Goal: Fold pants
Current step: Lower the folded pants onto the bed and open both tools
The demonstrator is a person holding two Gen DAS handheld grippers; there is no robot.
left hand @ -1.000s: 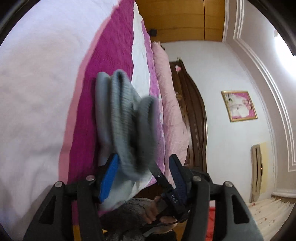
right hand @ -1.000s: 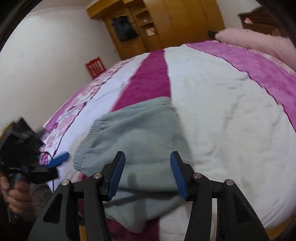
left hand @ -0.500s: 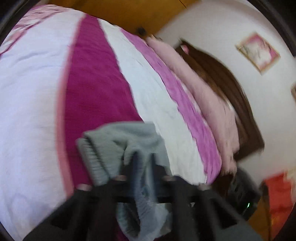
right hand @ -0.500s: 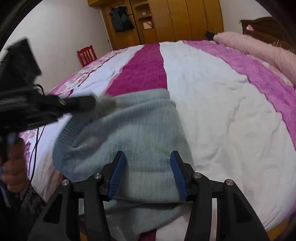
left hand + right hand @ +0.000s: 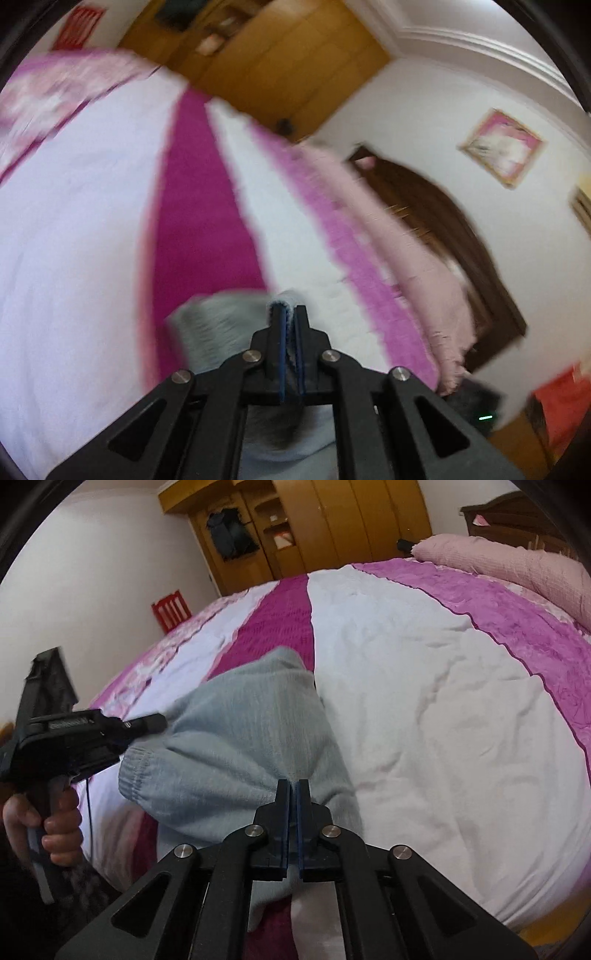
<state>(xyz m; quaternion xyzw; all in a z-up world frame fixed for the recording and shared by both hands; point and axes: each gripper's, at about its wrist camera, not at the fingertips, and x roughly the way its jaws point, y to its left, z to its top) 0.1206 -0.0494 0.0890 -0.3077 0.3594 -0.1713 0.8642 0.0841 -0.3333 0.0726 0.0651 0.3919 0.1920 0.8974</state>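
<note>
With each claw, left [image 5: 290, 317] and right [image 5: 293, 794], clamped on the pants [image 5: 240, 746], lift evenly and lay the fold flat on the bed [image 5: 443, 701].

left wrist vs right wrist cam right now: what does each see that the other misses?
Left wrist only: the framed picture on the wall and the dark headboard's full arch.

Right wrist only: the left claw from outside, pinching the grey pants beside their ribbed hem, the hand holding it, and a red chair.

Both: the pants on the pink-and-white bedspread, the wooden wardrobe, the pink pillow. The right claw is also shut on the pants.
</note>
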